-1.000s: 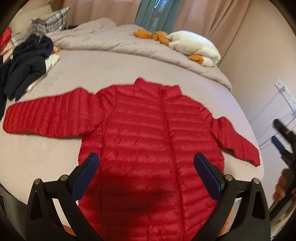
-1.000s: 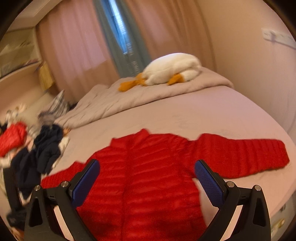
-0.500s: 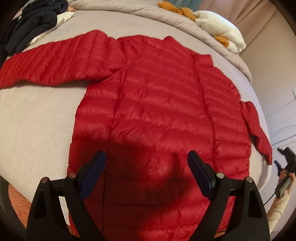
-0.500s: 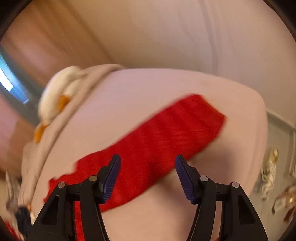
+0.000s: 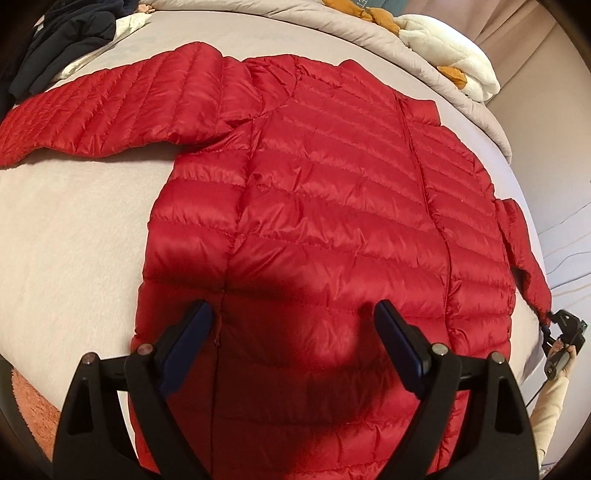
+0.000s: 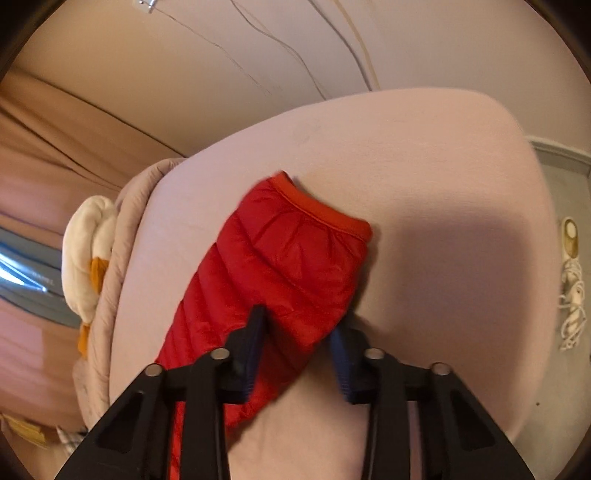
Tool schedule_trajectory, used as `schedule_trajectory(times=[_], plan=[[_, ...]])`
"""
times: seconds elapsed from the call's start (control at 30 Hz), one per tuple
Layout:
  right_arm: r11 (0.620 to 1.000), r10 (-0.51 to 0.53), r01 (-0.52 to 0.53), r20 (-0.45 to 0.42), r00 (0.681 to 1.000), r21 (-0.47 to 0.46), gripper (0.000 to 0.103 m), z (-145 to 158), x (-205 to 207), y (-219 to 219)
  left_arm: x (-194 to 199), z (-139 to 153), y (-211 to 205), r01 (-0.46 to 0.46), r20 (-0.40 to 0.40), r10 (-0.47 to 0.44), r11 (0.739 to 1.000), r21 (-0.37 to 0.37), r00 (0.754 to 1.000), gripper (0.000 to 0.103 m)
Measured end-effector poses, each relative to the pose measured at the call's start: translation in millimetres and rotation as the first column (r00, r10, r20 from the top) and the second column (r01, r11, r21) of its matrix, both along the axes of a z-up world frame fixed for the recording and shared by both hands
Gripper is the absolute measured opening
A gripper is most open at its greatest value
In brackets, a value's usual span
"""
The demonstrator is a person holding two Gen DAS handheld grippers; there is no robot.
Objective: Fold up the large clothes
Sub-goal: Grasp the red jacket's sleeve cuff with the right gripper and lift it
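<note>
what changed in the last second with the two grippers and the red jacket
The right gripper swung from facing the whole bed to the jacket's right sleeve; its jaws have just been closing, the sleeve between them. The left gripper came lower over the red puffer jacket, jaws open. The jacket stayed spread flat on the bed.

Red jacket (image 5: 314, 206) flat on bed (image 5: 74, 229), left tool (image 5: 291, 325) open

A jacket (image 5: 332, 221) is lying spread flat on the bed (image 5: 74, 229), one sleeve (image 5: 110, 114) reaching out left, the other (image 6: 280, 266) lying at the right edge. Behind it — a plush toy (image 5: 454, 70) is resting on a bunched duvet (image 5: 369, 33), and clothes (image 5: 62, 40) are piling far left.
</note>
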State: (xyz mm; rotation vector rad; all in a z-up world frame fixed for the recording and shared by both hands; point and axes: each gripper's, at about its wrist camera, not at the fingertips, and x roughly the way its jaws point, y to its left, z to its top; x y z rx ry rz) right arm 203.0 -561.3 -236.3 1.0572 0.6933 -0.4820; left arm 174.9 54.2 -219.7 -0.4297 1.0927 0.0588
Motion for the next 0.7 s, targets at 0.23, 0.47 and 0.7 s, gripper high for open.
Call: schedule_trajectory(times=[0.23, 0.47, 0.7], plan=[[0.989, 0.042, -0.029, 0.085, 0.995, -0.148, 0.006, 47, -7, 16, -11, 41, 14, -0.023, 0.088, 0.023, 1.0, 0.004, 0.996, 0.089], [0.94, 0.163, -0.074, 0.247, 0.955, -0.334, 0.006, 149, -17, 60, -23, 97, 37, -0.097, 0.228, 0.078, 0.993, 0.071, 0.971, 0.09], [0.864, 0.359, -0.176, 0.332, 0.872, -0.472, 0.006, 223, -8, 129, -39, 133, 63, -0.178, 0.308, 0.156, 0.983, 0.044, 0.938, 0.091]])
